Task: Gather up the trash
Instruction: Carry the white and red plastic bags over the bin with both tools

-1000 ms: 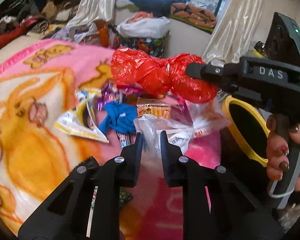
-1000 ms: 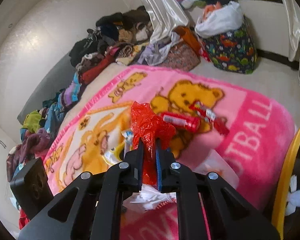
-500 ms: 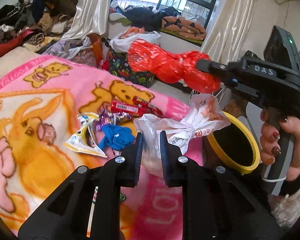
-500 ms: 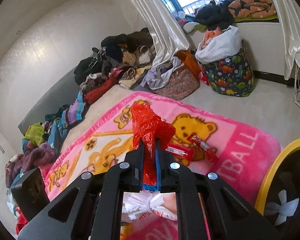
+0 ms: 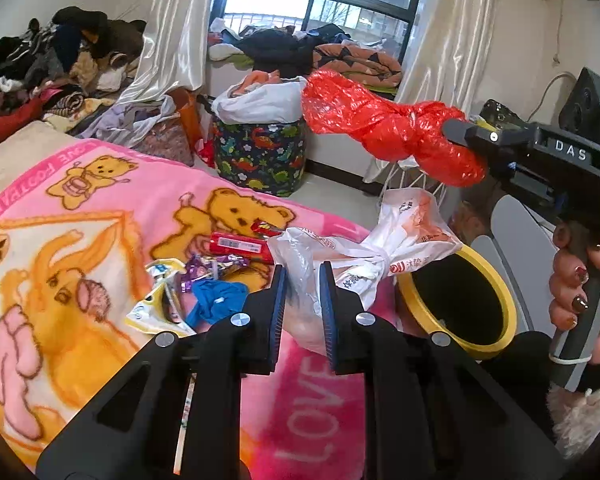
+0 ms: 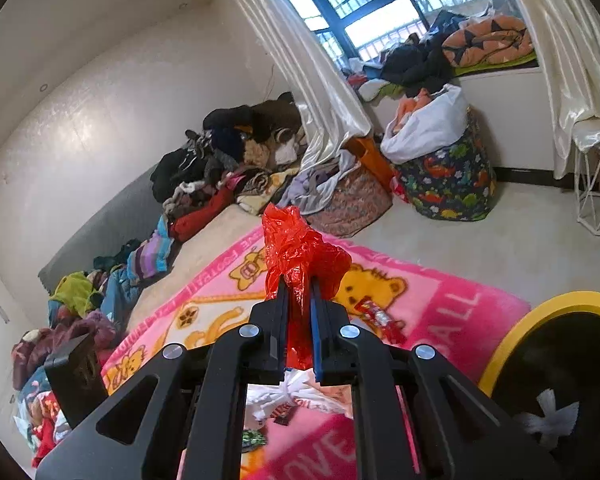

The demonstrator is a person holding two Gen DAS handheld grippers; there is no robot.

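While both bags hung clear of the pink bear blanket (image 5: 100, 208), I judged the step to be the carry to the yellow-rimmed bin (image 5: 456, 308). Left gripper (image 5: 302, 280) was clamped on the knotted white plastic bag (image 5: 384, 248), just beside the bin's rim; right gripper (image 6: 298, 292) was pinched on the crumpled red plastic bag (image 6: 300, 248), higher up. Best handling, I reckoned: bring each bag fully over the dark opening before releasing, white one first. Loose wrappers (image 5: 216, 264) lay on the blanket, uncollected.
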